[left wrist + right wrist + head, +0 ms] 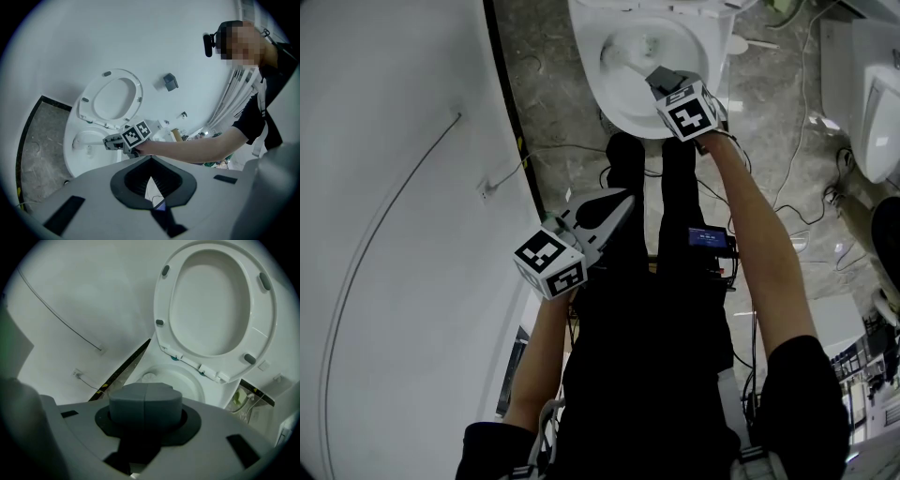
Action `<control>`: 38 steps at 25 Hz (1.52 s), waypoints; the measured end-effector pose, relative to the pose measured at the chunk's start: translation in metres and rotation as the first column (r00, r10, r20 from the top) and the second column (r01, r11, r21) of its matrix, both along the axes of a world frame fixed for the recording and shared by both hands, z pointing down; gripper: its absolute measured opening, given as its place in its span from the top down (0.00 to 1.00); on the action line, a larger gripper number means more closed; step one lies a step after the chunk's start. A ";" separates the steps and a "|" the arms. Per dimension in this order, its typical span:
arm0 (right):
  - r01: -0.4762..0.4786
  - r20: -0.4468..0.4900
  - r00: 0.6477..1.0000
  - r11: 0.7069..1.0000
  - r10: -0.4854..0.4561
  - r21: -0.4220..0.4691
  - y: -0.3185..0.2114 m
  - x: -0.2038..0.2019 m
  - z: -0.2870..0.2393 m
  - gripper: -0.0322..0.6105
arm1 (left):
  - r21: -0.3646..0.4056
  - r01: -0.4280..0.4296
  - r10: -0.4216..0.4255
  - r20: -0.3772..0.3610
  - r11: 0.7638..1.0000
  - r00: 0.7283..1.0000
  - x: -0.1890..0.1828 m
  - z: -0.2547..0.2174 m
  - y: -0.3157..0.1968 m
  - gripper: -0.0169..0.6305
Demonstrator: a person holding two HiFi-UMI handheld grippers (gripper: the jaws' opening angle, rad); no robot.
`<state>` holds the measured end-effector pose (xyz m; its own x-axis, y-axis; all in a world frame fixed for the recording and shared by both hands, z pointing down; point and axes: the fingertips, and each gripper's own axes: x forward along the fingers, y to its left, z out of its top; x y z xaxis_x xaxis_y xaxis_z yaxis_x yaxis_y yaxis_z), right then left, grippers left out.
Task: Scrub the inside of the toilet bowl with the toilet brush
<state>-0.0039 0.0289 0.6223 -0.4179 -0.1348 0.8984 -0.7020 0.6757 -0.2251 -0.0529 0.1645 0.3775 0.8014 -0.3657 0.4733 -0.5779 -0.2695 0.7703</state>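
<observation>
The white toilet bowl (pixel 609 105) (pixel 70 157) (pixel 206 391) stands open, with its seat (pixel 137 93) (pixel 162 301) raised upright. My right gripper (pixel 661 81) (pixel 108 142) (pixel 145 401) reaches over the bowl's near rim, shut on the white handle of the toilet brush (pixel 92 140). The brush head (pixel 80 137) (pixel 148 377) sits low inside the bowl at its left side. My left gripper (pixel 619 208) hangs back near the person's legs, well short of the toilet, open and holding nothing.
A large white curved wall (pixel 394 234) runs along the left, edged by a dark strip (pixel 511 122). Cables (pixel 806 187) trail over the grey stone floor (pixel 553 94) to the right of the toilet. Another white fixture (pixel 877 112) stands at the far right.
</observation>
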 end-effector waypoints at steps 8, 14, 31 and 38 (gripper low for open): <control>0.126 0.030 0.992 0.991 -0.125 -0.037 0.024 0.002 -0.001 0.71 | 0.004 -0.007 0.007 -0.006 1.000 1.000 0.006 -0.001 0.001 0.96; 0.201 0.045 0.979 0.977 -0.199 -0.065 0.044 0.008 -0.002 0.71 | 0.003 -0.018 0.018 -0.007 1.000 1.000 0.012 0.001 0.004 0.96; 0.415 0.044 0.910 0.900 -0.413 -0.136 0.090 0.041 0.000 0.70 | 0.010 -0.047 0.047 -0.013 0.999 0.999 0.026 0.003 0.006 0.96; 0.462 0.041 0.886 0.874 -0.461 -0.151 0.102 0.056 -0.002 0.70 | 0.011 -0.055 0.055 -0.010 0.998 0.998 0.030 0.004 0.005 0.96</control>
